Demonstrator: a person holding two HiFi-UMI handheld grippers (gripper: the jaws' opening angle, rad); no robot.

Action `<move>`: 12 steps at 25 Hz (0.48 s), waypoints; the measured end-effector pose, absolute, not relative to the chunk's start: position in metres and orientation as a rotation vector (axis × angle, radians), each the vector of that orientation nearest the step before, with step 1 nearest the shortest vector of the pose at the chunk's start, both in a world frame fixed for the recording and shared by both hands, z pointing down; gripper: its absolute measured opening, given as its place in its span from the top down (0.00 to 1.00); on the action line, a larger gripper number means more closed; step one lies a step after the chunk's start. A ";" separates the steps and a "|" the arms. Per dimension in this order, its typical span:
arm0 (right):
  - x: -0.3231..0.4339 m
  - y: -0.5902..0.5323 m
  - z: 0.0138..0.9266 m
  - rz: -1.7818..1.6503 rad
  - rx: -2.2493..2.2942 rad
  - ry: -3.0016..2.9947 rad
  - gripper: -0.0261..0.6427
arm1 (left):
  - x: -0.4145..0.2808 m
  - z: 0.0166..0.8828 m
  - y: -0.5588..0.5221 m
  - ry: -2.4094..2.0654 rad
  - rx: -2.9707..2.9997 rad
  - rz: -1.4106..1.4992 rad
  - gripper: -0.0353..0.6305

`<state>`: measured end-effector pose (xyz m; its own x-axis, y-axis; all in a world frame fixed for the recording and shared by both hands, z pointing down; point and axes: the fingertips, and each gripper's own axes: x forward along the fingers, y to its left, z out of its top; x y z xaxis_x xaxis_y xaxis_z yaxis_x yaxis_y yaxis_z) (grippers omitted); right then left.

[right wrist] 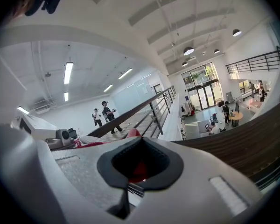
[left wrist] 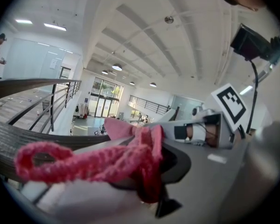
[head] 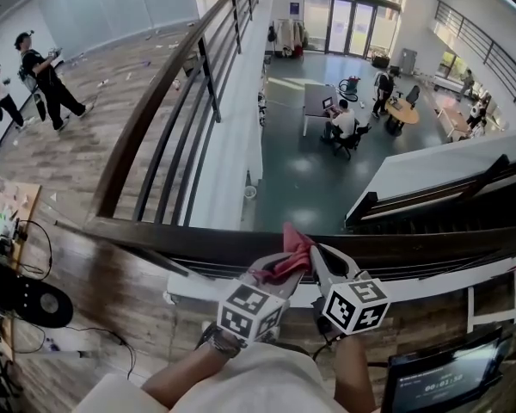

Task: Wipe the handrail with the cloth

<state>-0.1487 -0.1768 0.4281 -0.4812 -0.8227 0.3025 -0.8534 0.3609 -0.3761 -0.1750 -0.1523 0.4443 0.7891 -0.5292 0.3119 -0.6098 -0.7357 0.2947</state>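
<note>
The left tool (head: 282, 275) (left wrist: 149, 171) is clamped tight on the pink crocheted cloth (head: 291, 249) (left wrist: 84, 162), which bunches out ahead of its tips. Just beside it, the right tool (head: 318, 258) (right wrist: 137, 168) is closed too, with a sliver of the same cloth showing in the notch between its jaws. Both hold the cloth right at the dark brown wooden handrail (head: 198, 241) (right wrist: 233, 143). Beyond the handrail, people sit at a white surface (head: 320, 100) in the hall below.

Pale-grey left hand-held gripper (head: 285, 269) (marker cube (head: 251, 310) black-and-white).
</note>
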 end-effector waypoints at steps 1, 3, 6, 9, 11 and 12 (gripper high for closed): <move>-0.150 -0.177 0.424 0.766 1.565 -2.566 0.96 | -0.176 0.442 -0.153 -0.869 2.603 0.281 0.84; -0.154 -0.178 0.413 0.781 1.563 -2.632 0.96 | -0.179 0.436 -0.155 -0.894 2.623 0.251 0.84; -0.161 -0.177 0.399 0.791 1.558 -2.710 0.96 | -0.186 0.425 -0.158 -0.942 2.660 0.207 0.84; -0.169 -0.179 0.381 0.764 1.538 -2.778 0.96 | -0.196 0.413 -0.162 -0.980 2.677 0.165 0.84; -0.174 -0.181 0.368 0.732 1.534 -2.826 0.96 | -0.204 0.406 -0.164 -0.997 2.667 0.135 0.84; -0.175 -0.182 0.363 0.715 1.535 -2.846 0.96 | -0.208 0.403 -0.165 -1.006 2.660 0.118 0.84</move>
